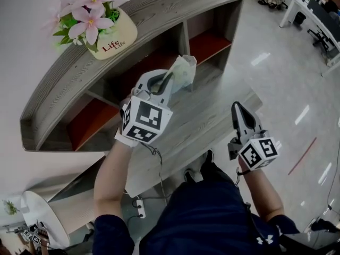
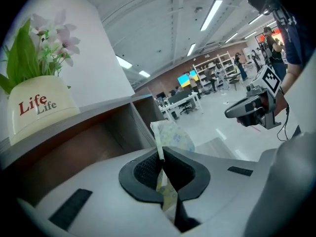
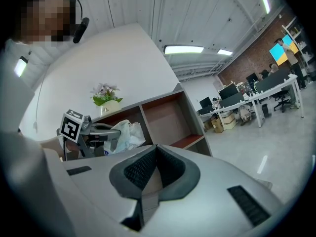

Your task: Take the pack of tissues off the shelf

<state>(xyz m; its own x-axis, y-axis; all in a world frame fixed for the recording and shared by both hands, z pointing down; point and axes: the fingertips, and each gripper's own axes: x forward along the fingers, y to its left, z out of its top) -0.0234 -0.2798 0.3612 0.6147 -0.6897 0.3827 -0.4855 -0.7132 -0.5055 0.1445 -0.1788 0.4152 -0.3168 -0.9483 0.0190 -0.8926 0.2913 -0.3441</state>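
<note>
**Now that the pack of tissues is pinched, little is left**

While the flower pot sits at the far left on top of the curved wooden shelf, the work goes on further right. The left gripper has its jaws pressed together on a thin edge of the soft, crumpled pack. The pack hangs in the air in front of the open compartments — touching neither the shelf boards nor the ledge below, as far as I can tell. Further right, the right gripper hovers near the ledge's end, jaws closed on nothing, well apart from the pack. By my reading the grasp and lift-out are done; what remains is drawing the pack fully clear of the shelf — perhaps setting it down.
</note>
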